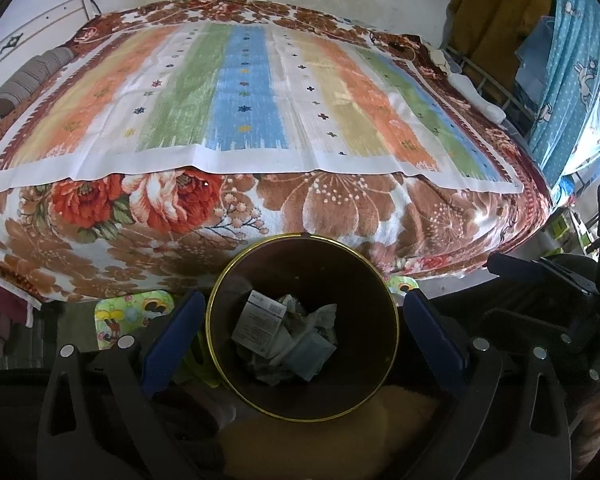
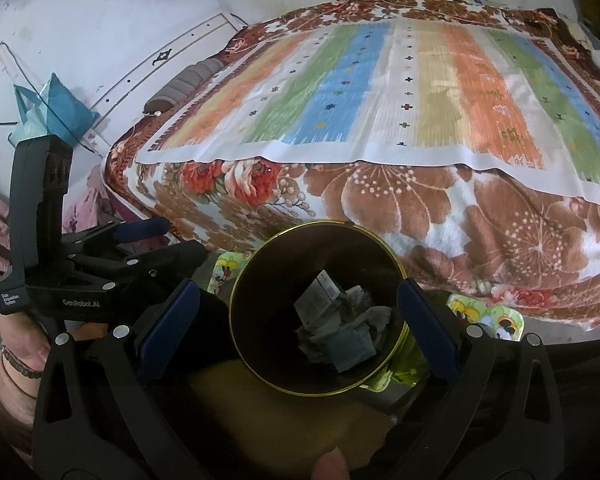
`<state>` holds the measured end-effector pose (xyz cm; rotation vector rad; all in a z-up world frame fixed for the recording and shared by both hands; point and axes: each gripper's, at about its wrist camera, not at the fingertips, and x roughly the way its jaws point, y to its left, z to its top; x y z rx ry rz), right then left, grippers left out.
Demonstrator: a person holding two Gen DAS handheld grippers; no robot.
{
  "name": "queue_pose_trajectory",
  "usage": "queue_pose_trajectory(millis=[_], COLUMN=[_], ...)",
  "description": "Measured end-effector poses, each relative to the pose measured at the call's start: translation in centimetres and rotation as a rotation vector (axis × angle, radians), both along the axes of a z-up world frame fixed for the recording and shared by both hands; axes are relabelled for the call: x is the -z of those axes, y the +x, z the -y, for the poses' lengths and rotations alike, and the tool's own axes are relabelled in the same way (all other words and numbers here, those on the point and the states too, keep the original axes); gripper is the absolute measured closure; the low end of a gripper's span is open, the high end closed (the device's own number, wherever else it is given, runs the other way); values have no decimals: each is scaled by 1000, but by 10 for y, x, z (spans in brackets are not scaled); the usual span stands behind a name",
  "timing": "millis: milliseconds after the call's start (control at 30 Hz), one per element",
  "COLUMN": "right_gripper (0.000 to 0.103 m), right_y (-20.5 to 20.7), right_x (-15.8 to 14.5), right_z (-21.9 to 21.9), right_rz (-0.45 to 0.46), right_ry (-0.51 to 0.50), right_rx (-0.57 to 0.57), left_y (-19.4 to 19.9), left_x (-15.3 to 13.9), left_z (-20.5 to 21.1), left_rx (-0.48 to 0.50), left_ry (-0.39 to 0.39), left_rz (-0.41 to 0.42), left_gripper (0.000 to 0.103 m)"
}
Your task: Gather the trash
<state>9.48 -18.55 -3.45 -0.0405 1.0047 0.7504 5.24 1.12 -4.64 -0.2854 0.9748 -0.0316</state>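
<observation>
The round dark bin with a gold rim [image 1: 304,328] stands on the floor beside the flowery bed [image 1: 260,208]. Crumpled paper trash [image 1: 288,338] lies inside it. Both tongs hang right above the bin: the left gripper [image 1: 300,332] and the right gripper [image 2: 300,320] are wide open and hold nothing. The bed top looks bare, I think.

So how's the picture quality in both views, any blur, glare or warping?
Left wrist view: strong fisheye bend curves the bed's striped mat; daylight washes out the right edge; the bin interior is dim, but the trash reads sharply. Right wrist view: same warping, mat slightly soft, dark bin.
</observation>
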Motion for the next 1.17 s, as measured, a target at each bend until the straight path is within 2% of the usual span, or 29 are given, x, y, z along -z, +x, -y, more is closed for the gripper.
queue_pose_trajectory(millis=[800, 1167], right_gripper=[9, 9], right_y=[0, 0], right_x=[2, 3], right_z=[-2, -1], right_rz=[-27, -35], right_ry=[11, 22], right_rx=[-12, -15], left_y=[0, -1], left_x=[1, 3], left_z=[0, -2], left_rx=[-1, -7], left_ry=[0, 24], left_rz=[-4, -10], left_gripper=[6, 6])
